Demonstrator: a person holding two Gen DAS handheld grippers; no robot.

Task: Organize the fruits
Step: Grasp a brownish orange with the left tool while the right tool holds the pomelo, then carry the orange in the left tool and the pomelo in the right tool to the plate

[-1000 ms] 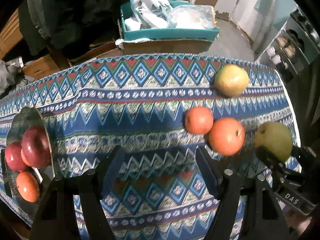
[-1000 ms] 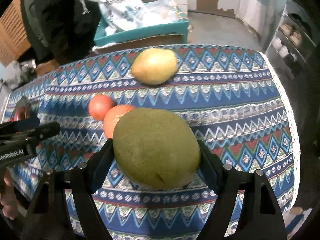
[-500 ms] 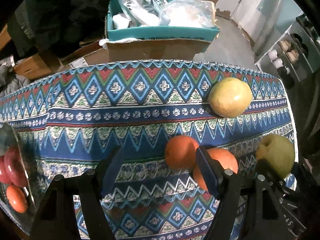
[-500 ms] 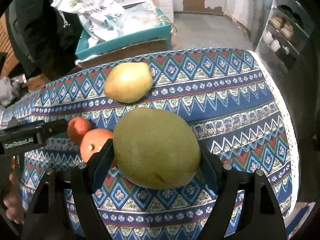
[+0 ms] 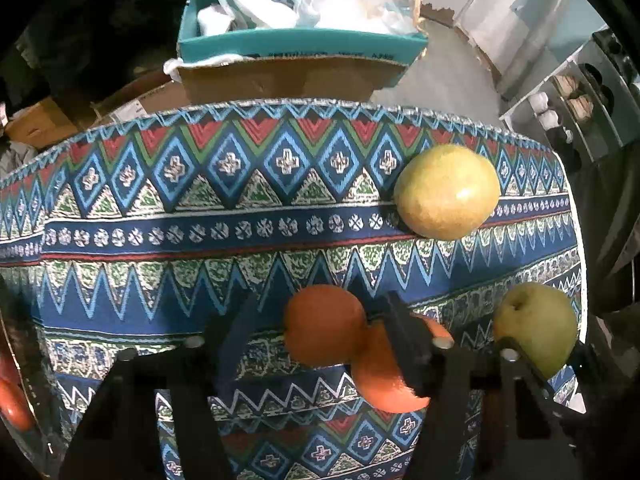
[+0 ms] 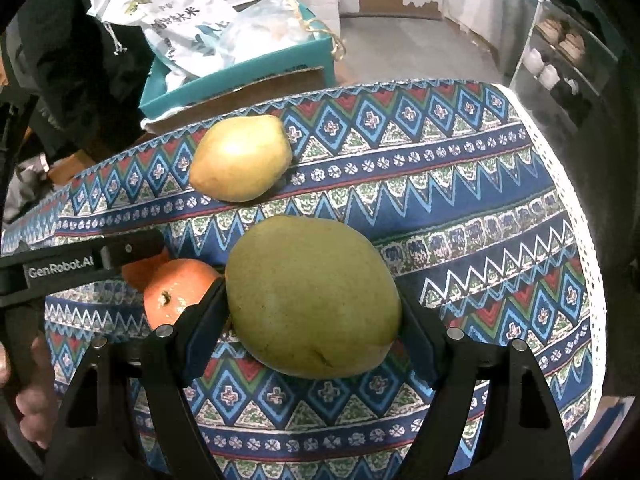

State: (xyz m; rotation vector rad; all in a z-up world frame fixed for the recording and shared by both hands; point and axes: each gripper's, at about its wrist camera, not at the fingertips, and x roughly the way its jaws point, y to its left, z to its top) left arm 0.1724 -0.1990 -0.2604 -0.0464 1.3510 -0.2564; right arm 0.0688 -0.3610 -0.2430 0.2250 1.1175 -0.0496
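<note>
Left tongs now closing around small orange, right tongs gripping green pear

- "GenRobot.AI" in pale letters runs along the black body of the left claw, at nine o'clock in the right wrist view.
- Dark Chinese characters are printed on the white bag at eleven o'clock; too small to read surely.
- A line of small dark print runs along the rim of the teal box at twelve o'clock in the left wrist view; illegible.
</note>
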